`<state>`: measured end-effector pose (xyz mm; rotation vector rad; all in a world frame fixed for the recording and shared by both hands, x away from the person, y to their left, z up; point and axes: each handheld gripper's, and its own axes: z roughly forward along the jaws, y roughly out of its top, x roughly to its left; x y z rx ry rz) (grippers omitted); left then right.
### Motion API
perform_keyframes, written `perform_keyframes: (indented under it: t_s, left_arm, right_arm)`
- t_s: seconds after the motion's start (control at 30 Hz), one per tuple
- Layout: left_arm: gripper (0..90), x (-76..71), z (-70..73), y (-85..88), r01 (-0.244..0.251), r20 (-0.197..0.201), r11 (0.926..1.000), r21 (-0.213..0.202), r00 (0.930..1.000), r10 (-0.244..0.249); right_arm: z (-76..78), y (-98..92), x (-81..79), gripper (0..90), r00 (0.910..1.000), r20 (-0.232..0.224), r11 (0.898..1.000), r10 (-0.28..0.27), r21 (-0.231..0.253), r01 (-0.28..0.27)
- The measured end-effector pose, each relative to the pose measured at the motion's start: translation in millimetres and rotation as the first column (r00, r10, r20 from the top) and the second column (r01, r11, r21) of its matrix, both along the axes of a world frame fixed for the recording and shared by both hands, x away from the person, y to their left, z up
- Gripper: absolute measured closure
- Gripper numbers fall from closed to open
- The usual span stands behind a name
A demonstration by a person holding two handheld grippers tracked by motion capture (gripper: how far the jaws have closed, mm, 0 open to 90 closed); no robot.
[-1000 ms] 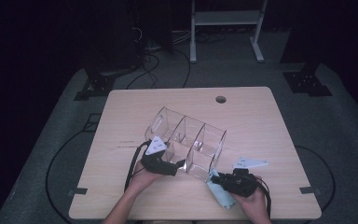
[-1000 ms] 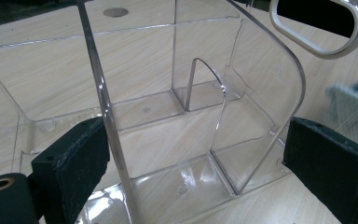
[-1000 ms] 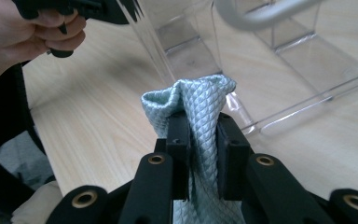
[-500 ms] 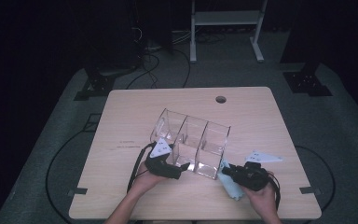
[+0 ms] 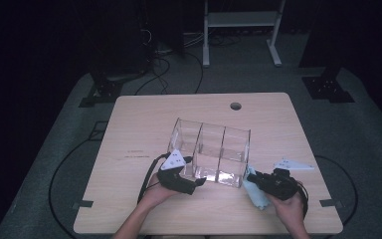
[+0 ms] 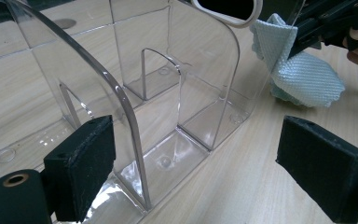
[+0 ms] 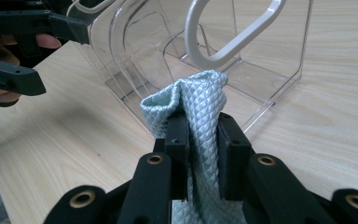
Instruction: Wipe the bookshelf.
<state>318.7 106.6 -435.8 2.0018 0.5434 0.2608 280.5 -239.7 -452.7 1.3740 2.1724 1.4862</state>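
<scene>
Cloth (image 7: 200, 100) pale blue, quilted weave, bunched; right gripper (image 7: 200, 135) jaws pinching it. Left gripper (image 6: 191, 163) jaws spread, closing some.

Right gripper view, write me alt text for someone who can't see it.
The right hand-held gripper pinches a folded pale blue cloth just in front of a clear plastic organizer on a wooden table. The left hand-held gripper is at upper left, jaws apart.
</scene>
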Motion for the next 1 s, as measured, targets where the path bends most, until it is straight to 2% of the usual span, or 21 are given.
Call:
perform_keyframes:
  t_s: [0.23,0.33,0.63,0.8,1.0]
  left_arm:
    - [10.9,-0.9,15.4,11.9,0.013,0.019,0.9998,-0.014,0.9997,-0.012]
    - [10.9,0.9,28.6,21.3,0.017,0.041,0.9994,-0.031,0.9991,-0.015]
    - [10.2,2.2,49.2,39.9,0.009,0.091,0.9983,-0.058,0.9959,-0.004]
    - [9.8,5.2,53.4,53.8,-0.019,0.105,0.9983,-0.055,0.9942,0.024]
    - [9.2,12.6,48.4,67.3,-0.049,0.091,0.9969,-0.061,0.9944,0.055]
  right_arm:
    - [1.5,0.2,-4.1,76.5,0.9999,0.003,1.000,0.014,0.014,-0.014]
    - [2.7,0.6,-6.9,76.4,0.9997,0.013,1.000,0.020,0.016,-0.020]
    - [2.7,1.3,-7.8,76.3,0.9997,0.005,1.000,0.022,0.022,-0.022]
    - [2.7,1.4,-8.4,76.3,0.9997,0.009,0.999,0.024,0.021,-0.024]
    - [3.0,2.7,-10.3,76.3,0.9994,0.010,0.999,0.034,0.019,-0.034]
